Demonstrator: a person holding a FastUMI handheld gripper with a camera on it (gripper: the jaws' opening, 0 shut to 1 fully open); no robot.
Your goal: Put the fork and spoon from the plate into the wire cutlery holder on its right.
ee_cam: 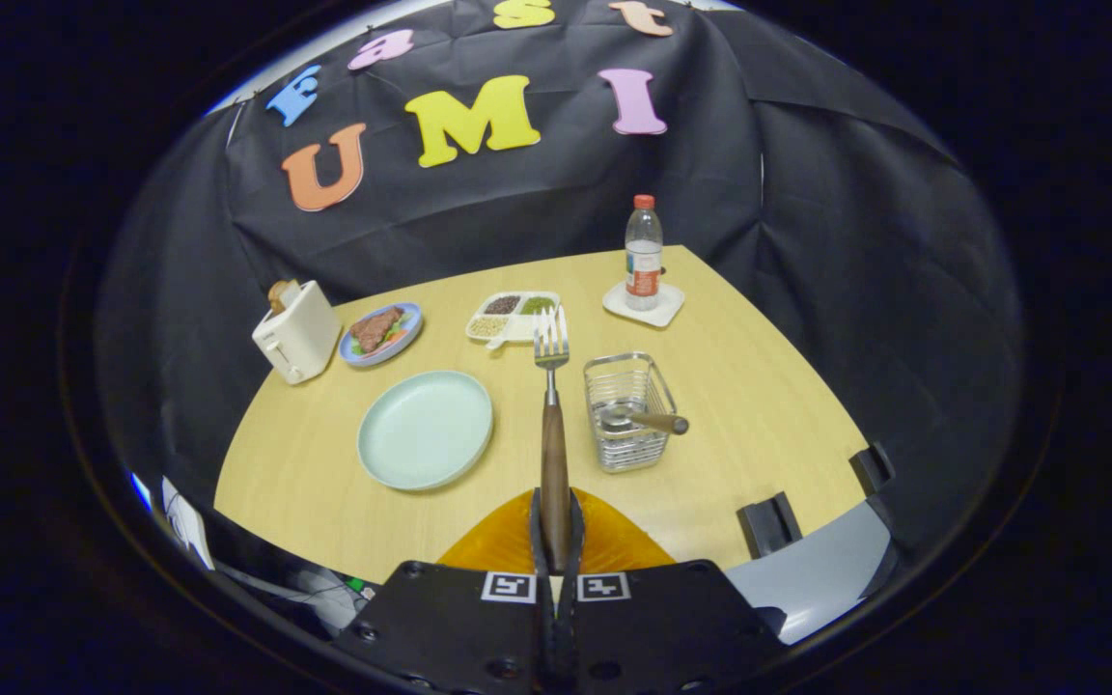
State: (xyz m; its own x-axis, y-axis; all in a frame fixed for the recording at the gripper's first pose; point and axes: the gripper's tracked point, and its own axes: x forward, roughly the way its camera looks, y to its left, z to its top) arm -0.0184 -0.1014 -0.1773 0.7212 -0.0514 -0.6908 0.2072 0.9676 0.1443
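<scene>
Wooden-handled fork (552, 405) pinched upright in tool (556, 541) (both fingers on handle), above surface (759, 415); spoon (648, 419) in holder (627, 412); plate (426, 430) left.

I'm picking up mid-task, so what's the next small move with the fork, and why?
Probably carry it right, over the wire holder, then lower it in. The gripper is shut on the fork by its wooden handle, above the table between the empty plate and the holder, where the spoon already sits.

white toaster (297, 333); steak plate (381, 333), divided tray (512, 317), water bottle (644, 253) on coaster (644, 306)
</scene>
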